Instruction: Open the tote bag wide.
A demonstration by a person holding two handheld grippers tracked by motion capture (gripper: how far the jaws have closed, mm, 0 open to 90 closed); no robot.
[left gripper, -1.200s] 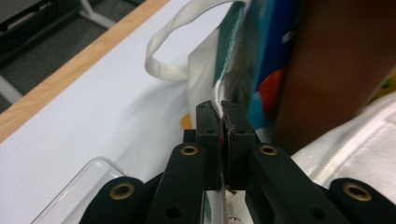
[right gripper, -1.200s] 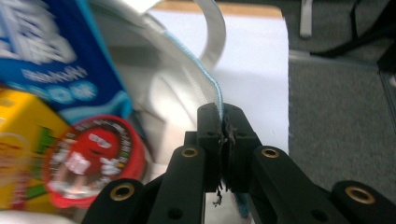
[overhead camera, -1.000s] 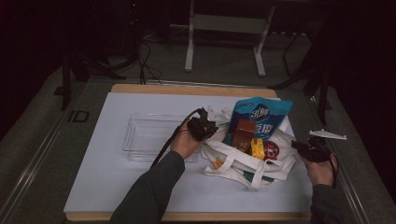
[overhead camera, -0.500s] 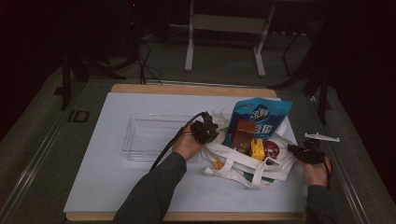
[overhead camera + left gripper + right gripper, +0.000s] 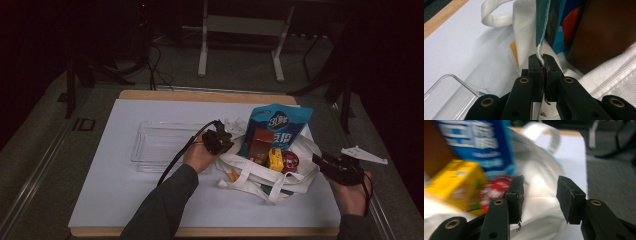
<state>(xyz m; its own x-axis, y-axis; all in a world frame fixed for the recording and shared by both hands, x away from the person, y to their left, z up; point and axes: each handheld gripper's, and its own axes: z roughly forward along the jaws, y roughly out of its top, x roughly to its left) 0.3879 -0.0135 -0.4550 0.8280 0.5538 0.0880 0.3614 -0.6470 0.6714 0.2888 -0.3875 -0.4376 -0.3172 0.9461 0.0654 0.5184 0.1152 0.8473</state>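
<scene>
Left gripper (image 5: 543, 62): I am clamping the white tote bag's (image 5: 260, 172) rim | right gripper (image 5: 539, 192): I have just been opening its jaws, nothing between them, beside the bag's right edge | bag lying on the white mat (image 5: 125, 200), snacks spilling out, right of the clear tray (image 5: 150, 145)
</scene>
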